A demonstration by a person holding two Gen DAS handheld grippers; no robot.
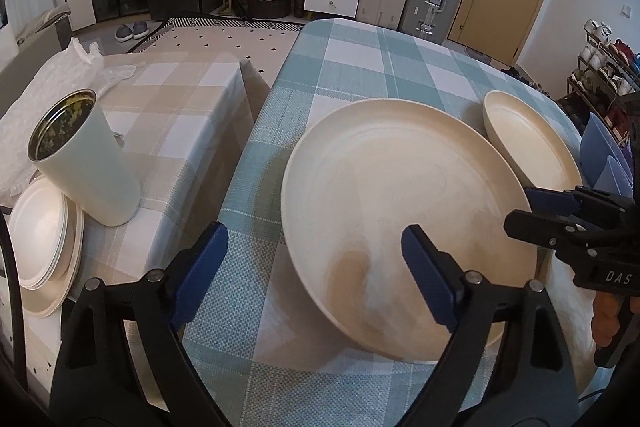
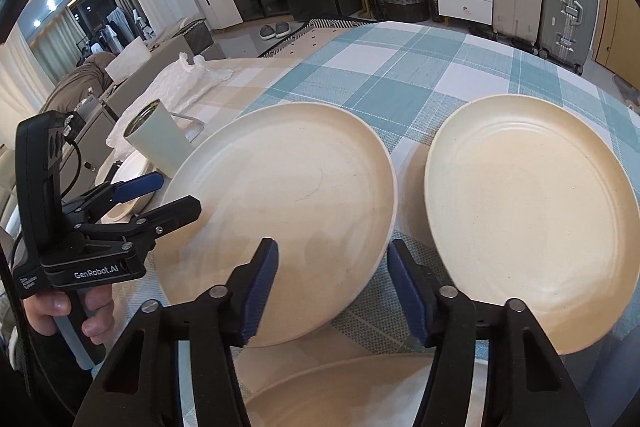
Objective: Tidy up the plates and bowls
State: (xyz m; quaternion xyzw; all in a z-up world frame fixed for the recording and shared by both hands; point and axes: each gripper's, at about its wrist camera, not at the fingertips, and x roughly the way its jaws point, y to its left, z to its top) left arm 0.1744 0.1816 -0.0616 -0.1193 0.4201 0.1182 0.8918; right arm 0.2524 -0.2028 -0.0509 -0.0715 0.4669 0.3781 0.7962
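A large cream plate (image 1: 400, 195) (image 2: 280, 195) lies on the blue-checked tablecloth (image 1: 360, 67). My left gripper (image 1: 316, 259) (image 2: 176, 193) is open astride its left rim, one finger over the plate and the other over the cloth. My right gripper (image 2: 332, 267) (image 1: 520, 209) is open astride the plate's right rim, and neither pad presses on it. A second cream plate (image 2: 540, 219) (image 1: 528, 143) lies to the right. A third cream plate (image 2: 340, 387) shows below my right gripper, partly hidden by the fingers.
On the beige-checked side table to the left stand a pale canister (image 1: 84, 163) and a stack of white plates (image 1: 44, 239), with crumpled plastic (image 1: 48, 79) behind. Blue dishes (image 1: 604, 155) sit at the far right edge. A hand (image 2: 60, 311) holds the left gripper.
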